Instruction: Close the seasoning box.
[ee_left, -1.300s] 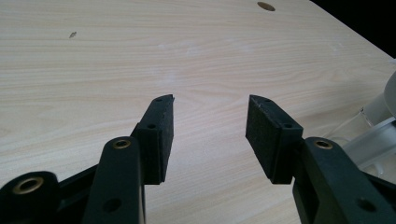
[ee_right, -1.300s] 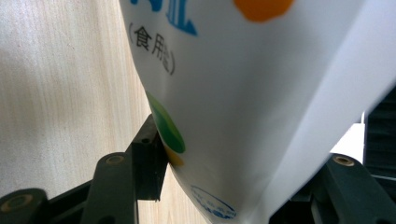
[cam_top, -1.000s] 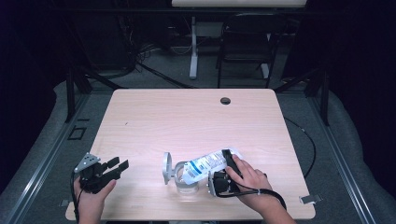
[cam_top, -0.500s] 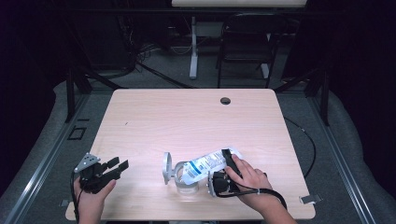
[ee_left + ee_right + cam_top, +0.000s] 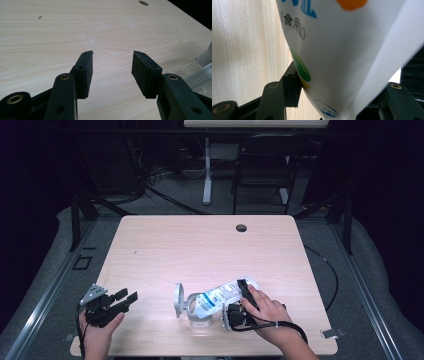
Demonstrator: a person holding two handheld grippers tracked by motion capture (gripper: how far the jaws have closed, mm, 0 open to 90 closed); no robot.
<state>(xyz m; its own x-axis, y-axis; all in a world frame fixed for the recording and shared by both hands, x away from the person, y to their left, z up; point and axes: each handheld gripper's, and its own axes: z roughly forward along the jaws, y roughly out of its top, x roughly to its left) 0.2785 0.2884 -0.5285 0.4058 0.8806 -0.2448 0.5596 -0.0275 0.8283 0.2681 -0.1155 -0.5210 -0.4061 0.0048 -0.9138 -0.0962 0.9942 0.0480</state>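
Filling right gripper (image 5: pixel 240 301) fingers: pouch (image 5: pixel 342 50), cropped.

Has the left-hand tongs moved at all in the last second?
No. The left tongs sit at the same spot near the table's front left corner as before, open.

From high above we look forward and down over the table (image 5: pixel 210 245); our two gripper cameras skim that same wood (image 5: pixel 75 32) closely.
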